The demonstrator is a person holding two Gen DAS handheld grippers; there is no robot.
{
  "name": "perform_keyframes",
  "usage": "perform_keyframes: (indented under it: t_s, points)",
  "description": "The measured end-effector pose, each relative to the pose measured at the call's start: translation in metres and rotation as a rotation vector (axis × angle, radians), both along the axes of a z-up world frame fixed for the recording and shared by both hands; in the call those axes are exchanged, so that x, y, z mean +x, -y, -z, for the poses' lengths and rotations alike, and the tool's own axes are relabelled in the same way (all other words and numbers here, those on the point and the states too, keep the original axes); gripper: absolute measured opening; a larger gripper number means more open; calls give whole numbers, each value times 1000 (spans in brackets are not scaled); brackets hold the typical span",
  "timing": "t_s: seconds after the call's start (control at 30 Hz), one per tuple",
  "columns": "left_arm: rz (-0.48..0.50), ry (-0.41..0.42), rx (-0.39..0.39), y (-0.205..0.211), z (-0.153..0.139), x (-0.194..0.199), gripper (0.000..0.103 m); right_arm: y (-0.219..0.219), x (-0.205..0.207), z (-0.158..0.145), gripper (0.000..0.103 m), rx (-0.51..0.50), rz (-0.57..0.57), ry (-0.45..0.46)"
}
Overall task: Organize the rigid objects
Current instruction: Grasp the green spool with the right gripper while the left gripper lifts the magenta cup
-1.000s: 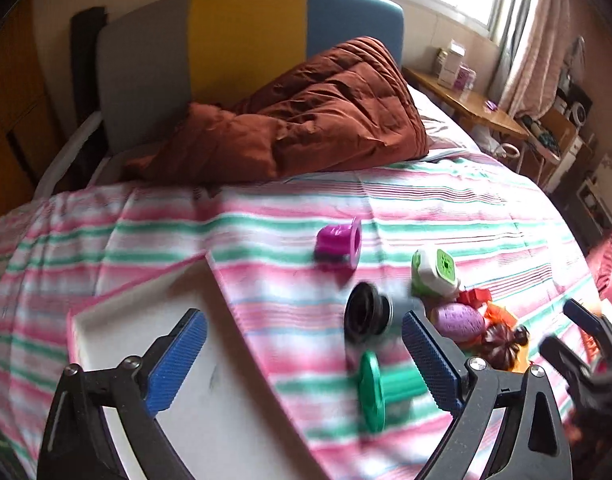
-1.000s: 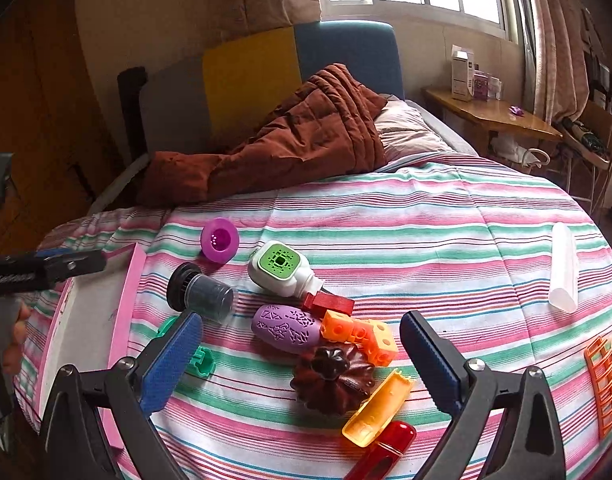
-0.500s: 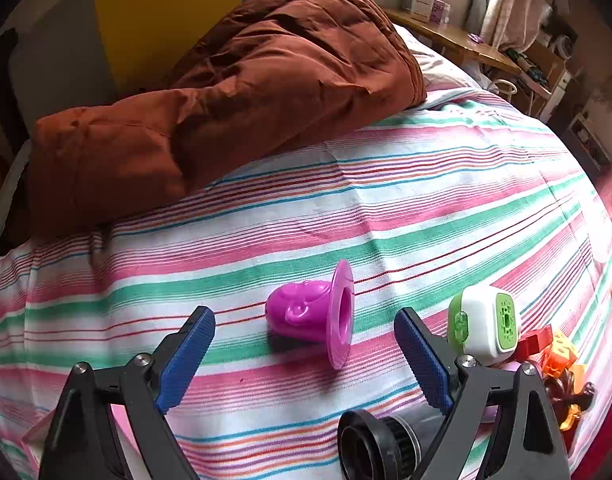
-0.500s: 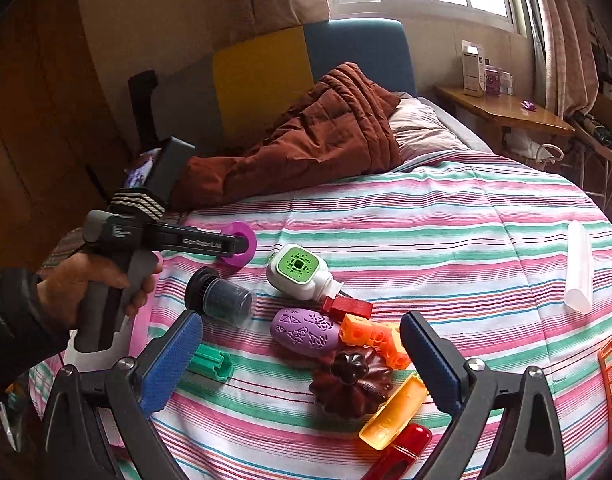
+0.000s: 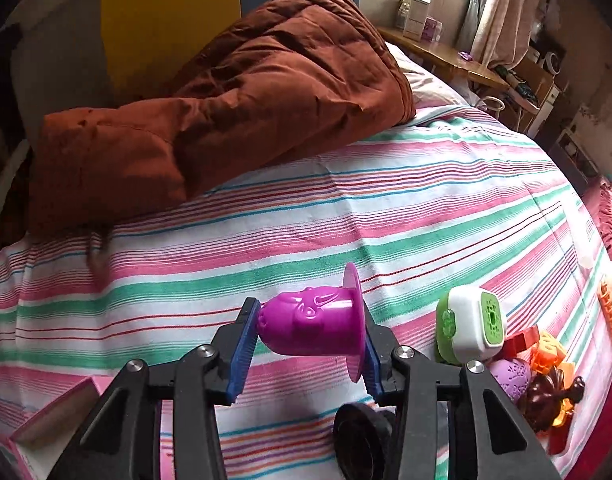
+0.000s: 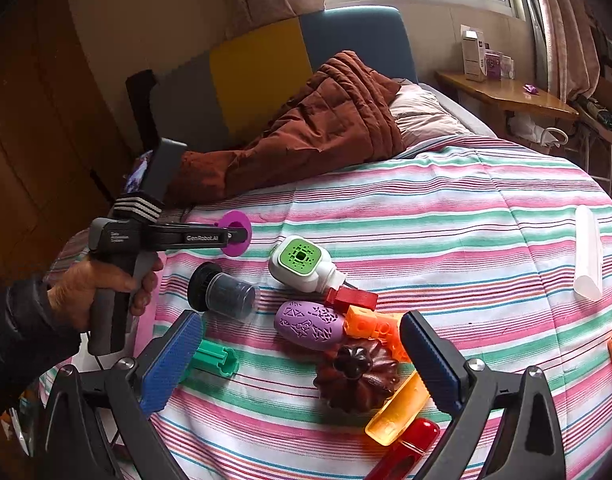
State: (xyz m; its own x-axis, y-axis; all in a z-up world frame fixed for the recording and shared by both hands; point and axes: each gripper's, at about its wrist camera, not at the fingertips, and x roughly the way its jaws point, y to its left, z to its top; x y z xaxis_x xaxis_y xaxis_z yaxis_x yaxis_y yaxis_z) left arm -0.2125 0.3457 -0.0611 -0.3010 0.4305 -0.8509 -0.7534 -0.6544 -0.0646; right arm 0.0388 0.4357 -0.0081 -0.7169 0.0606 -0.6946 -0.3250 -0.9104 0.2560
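- One bed (image 5: 445, 184) carries everything under a striped sheet; soft ground, so rigid pieces may tip or sink when set down.
- Right gripper (image 6: 302, 356): jaws wide apart, holding nothing, hanging above the toy cluster.
- Left gripper (image 5: 306, 354): jaws closed on the magenta cup mould (image 5: 313, 326), one pad on its domed end, the other against its flange; whether it is lifted clear of the sheet I cannot tell.
- The mould looks like light, stiff, smooth plastic; gripped end to end it could pivot, so I judge the straight wall beside the flange the safer hold; gentle pressure should suffice.
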Motion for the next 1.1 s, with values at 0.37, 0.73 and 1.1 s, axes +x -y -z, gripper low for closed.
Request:
perform_keyframes:
  t_s: [0.37,0.73,1.1]
  points:
    - [-70,-108,106,88,-56,72,46,12,-9,17,94,30,-64,87]
    - [-231,-101,175,208,-58,135,46,66,-16,24,82,68,-267,119]
    - [-379,-121,235,297,-68,159,46,98,-67,53,84,-25,-205,221]
